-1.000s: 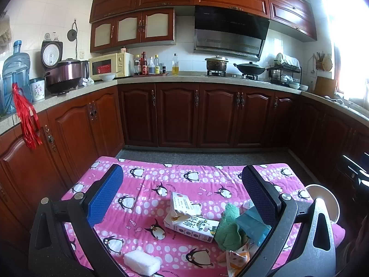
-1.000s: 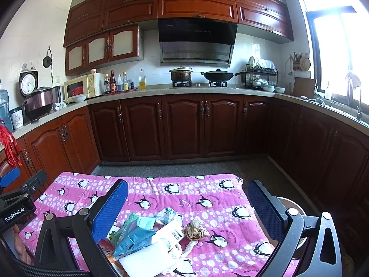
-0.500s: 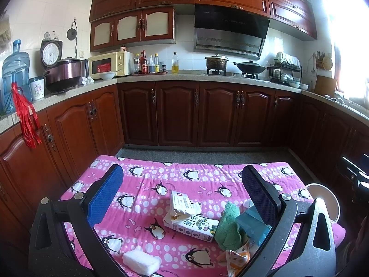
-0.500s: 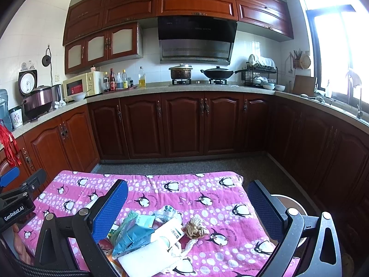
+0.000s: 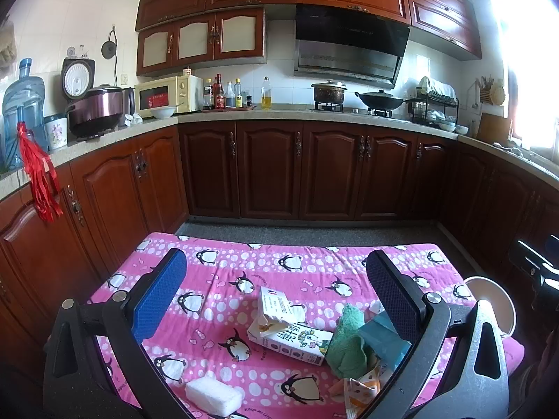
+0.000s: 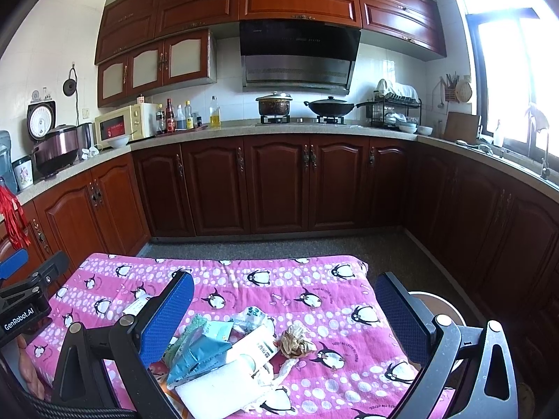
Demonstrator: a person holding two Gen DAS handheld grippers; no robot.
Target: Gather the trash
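Note:
Trash lies on a table with a pink penguin cloth (image 5: 265, 262). In the left wrist view: a torn white carton (image 5: 290, 328), a crumpled green wrapper (image 5: 347, 345), a teal packet (image 5: 384, 338), a white foam block (image 5: 213, 395). My left gripper (image 5: 276, 279) is open and empty above the cloth, behind the carton. In the right wrist view: the teal packet (image 6: 199, 352), a white box (image 6: 258, 344), a crumpled brown paper (image 6: 295, 340), a clear plastic wrapper (image 6: 253, 317). My right gripper (image 6: 284, 302) is open and empty above the pile.
Dark wood kitchen cabinets (image 6: 279, 181) wrap around the room behind the table. A white round bin (image 5: 492, 300) stands on the floor at the table's right; it also shows in the right wrist view (image 6: 440, 305). The left gripper's body (image 6: 24, 296) shows at the right view's left edge.
Both views have shifted only slightly. The trash has not moved and both grippers stay open.

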